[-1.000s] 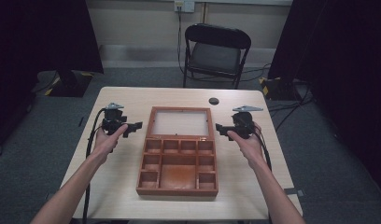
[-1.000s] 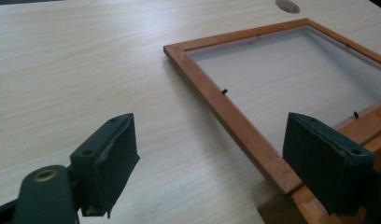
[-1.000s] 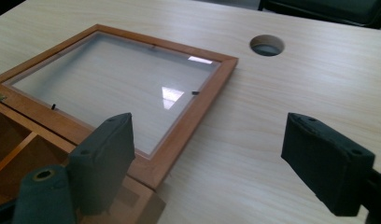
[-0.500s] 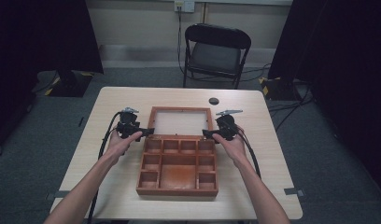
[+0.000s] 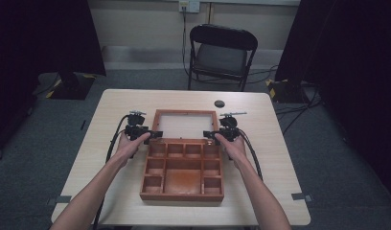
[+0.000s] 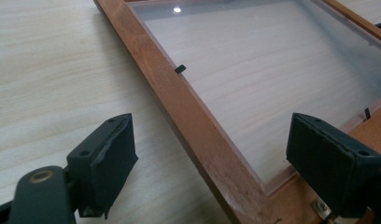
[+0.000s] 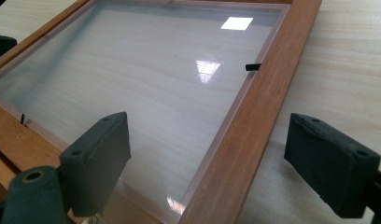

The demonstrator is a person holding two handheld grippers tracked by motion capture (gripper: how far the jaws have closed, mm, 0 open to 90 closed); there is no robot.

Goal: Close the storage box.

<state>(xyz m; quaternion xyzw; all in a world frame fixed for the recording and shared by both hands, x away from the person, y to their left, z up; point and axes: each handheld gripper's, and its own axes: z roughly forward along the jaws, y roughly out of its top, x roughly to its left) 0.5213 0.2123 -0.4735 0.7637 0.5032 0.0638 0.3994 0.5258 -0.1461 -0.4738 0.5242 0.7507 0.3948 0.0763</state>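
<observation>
Wooden box (image 5: 182, 168) with its glazed lid (image 5: 185, 124) folded flat lies open on the table (image 5: 275, 158), between both tongs. Left gripper (image 5: 155, 134) is spread wide astride the lid's side rail (image 6: 198, 122), neither pad touching. Right gripper (image 5: 209, 134) gapes likewise over the opposite rail (image 7: 240, 126). Bare tabletop lies outside each rail; a small dark disc (image 5: 219, 103) sits beyond the right tongs.

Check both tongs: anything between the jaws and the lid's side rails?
Nothing visible. The left tongs straddle the left rail of the lid, the right tongs straddle its right rail, jaws open on both. Between the pads there is just wood, the clear pane and bare table.
</observation>
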